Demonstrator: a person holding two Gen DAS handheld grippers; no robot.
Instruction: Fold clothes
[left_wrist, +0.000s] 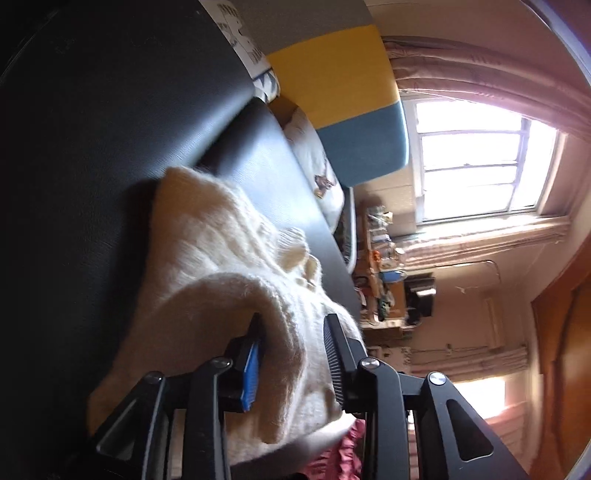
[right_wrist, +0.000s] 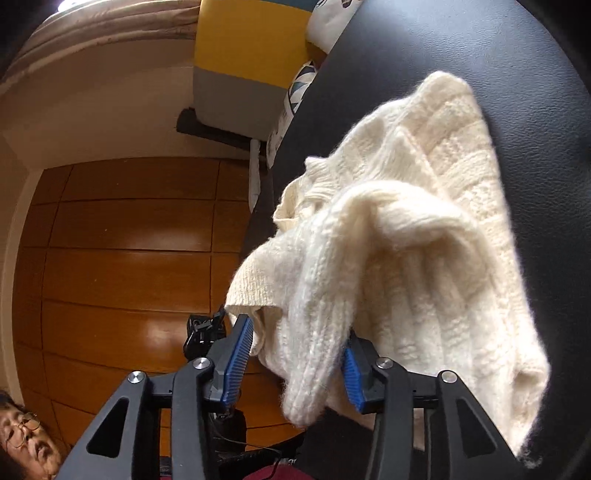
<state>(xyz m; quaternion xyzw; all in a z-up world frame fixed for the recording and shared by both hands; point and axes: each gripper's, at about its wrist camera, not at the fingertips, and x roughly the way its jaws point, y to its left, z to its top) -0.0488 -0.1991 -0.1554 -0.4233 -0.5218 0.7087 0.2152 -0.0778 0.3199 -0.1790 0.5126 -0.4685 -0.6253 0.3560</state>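
A cream cable-knit sweater (left_wrist: 221, 258) lies bunched on a black leather surface (left_wrist: 110, 147), with one part doubled over on itself. In the left wrist view, a thick fold of it sits between the jaws of my left gripper (left_wrist: 293, 325). The jaws stand apart and the knit rests loosely between them. In the right wrist view the sweater (right_wrist: 424, 221) drapes toward the camera. A rolled fold hangs between the jaws of my right gripper (right_wrist: 297, 328). A gap shows beside the left blue pad (right_wrist: 236, 365), so this gripper is open too.
The black surface (right_wrist: 517, 92) ends at an edge close beside the sweater. Beyond it are patterned pillows (left_wrist: 317, 158), a yellow, blue and grey padded panel (left_wrist: 343, 92), a bright window (left_wrist: 480, 162), a cluttered desk (left_wrist: 384, 258) and wooden doors (right_wrist: 129, 240). A person (right_wrist: 22, 439) is at lower left.
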